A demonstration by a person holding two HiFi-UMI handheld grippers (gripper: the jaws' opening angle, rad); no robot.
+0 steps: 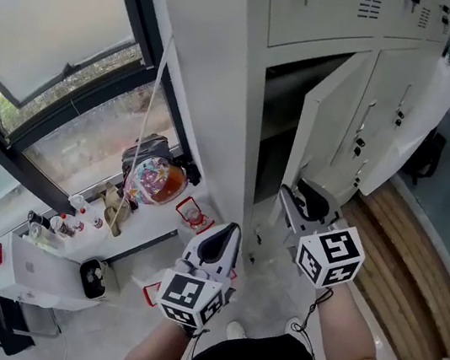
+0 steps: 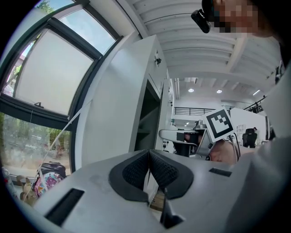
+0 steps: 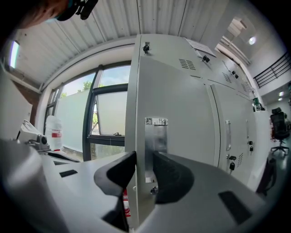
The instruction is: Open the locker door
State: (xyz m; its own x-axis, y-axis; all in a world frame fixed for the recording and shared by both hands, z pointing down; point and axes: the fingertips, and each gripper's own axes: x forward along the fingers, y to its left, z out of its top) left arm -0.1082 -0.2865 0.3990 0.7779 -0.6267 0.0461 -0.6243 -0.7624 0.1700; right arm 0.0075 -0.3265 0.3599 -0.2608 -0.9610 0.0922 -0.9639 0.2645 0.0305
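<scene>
My right gripper point(image 3: 144, 159) is clamped on the half-open door point(image 3: 182, 113), my left gripper point(image 2: 149, 157) is closed and empty, and next I should swing the door wider.

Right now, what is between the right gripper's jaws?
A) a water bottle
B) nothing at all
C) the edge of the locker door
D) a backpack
C: in the right gripper view, the right gripper has one pad on each side of the locker door, closed on its edge.
</scene>
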